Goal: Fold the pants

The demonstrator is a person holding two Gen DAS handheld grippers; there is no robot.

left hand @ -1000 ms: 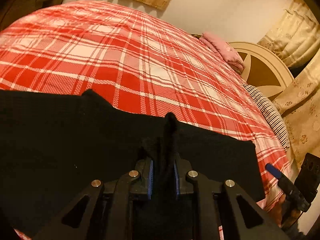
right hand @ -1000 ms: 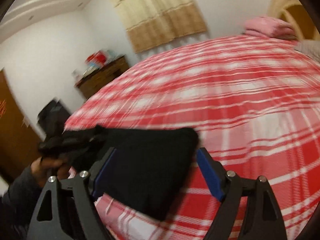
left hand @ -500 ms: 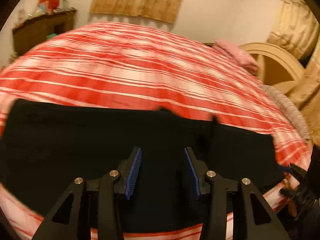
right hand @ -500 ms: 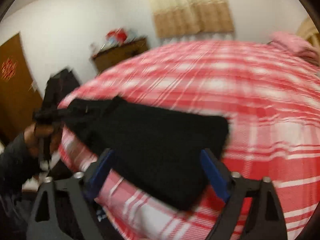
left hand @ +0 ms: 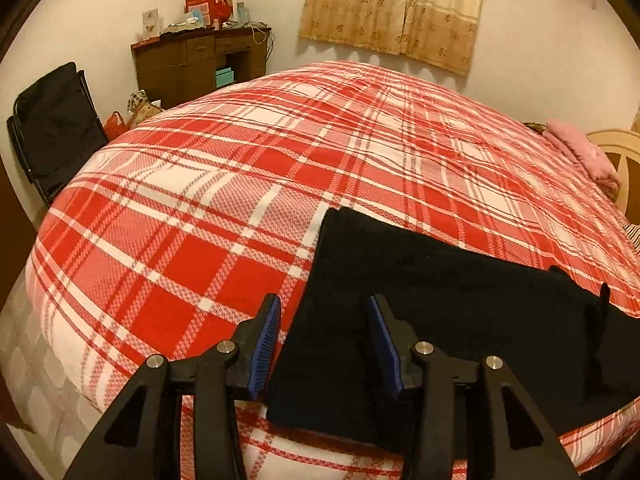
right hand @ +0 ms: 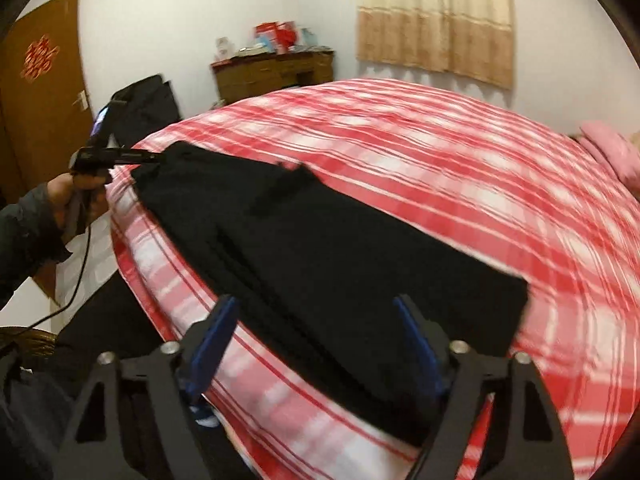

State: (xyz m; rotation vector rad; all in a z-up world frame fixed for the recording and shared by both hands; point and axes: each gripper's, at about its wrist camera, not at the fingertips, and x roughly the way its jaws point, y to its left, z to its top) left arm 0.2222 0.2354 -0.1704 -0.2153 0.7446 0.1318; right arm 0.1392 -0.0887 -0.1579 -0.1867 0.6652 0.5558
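Both tongs are seen parted, with nothing held between the blue ribbed pads. On the left gripper [left hand: 324, 338] a moderate gap is kept, and the near left corner of the black pants [left hand: 420, 320] is framed between its black, angular fingers, each fastened with bright metal screws. On the right gripper [right hand: 316, 344] the jaws are spread wide above the near edge of the same garment [right hand: 320, 264], though the picture is smeared by motion blur.

The pants are laid flat on the bed [left hand: 248, 184], along its near edge, as a long folded band of matte, dense black cloth with a straight, squared end. In the right wrist view, lengthwise layers can be made out along the near side, and a small flap is seen raised on the far edge. In the left wrist view, a thin upright fold of fabric is seen standing up near the right end.

The bed is covered by a woven red-and-white plaid sheet, smooth and domed by the lens. The left gripper is also seen from the right wrist view, gripped in the left hand [right hand: 74, 196] just beside the far end of the pants.

A brown wooden dresser [left hand: 200, 60], beige patterned curtains [left hand: 394, 12] and a pink pillow [left hand: 580, 152] are seen beyond.
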